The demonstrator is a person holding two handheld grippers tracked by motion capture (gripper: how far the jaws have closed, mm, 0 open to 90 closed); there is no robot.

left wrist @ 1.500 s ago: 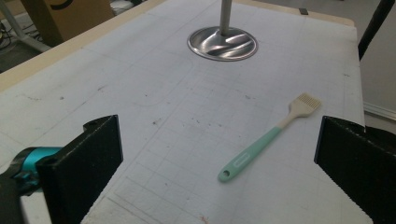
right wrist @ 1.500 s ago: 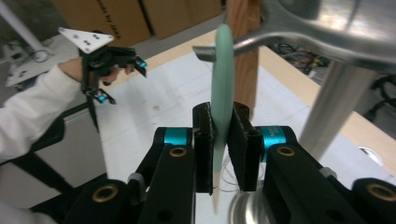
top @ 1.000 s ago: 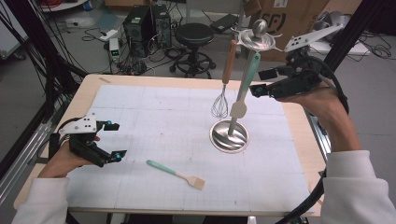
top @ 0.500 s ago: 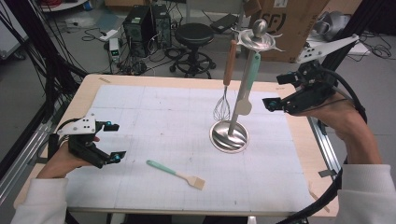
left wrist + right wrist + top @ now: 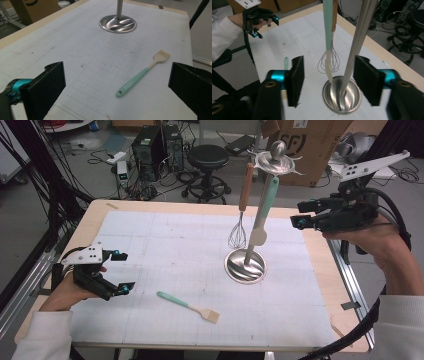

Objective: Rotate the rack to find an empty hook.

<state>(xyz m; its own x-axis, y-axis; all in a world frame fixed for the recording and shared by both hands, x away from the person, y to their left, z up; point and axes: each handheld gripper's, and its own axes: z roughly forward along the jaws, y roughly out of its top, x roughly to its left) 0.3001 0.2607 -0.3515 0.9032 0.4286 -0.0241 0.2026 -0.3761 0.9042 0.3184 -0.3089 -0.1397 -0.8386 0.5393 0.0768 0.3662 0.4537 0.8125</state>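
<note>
The right gripper (image 5: 300, 215) hangs in the air off the right edge of the table (image 5: 320, 260), held level and pointing left toward the utensil stand (image 5: 245, 265). Its jaws have just been closing and now stand about half open, with nothing pressed between the pads. In the right gripper view (image 5: 327, 82) the stand's steel pole, the mint-handled spatula (image 5: 327, 37) hanging from the top and the wire whisk (image 5: 329, 62) beside it all appear through the gap between the jaws, but farther off (the pads touch none of them). In the high view the spatula (image 5: 262, 215) hangs well left of the fingertips, apart from them, its pale blade low against the pole; the whisk (image 5: 239, 232), on a wooden handle, hangs just left of it.

The left gripper (image 5: 120, 272) rests low at the near left of the white mat (image 5: 165, 235), jaws spread wide and holding nothing. In the left gripper view (image 5: 115, 92) a mint-handled pastry brush (image 5: 142, 75) lies flat on the mat ahead of the open jaws, handle end nearer, bristles farther, clear of both pads. From above, the brush (image 5: 187, 306) lies to the right of this gripper, near the front edge, well apart from the stand's round base.
</note>
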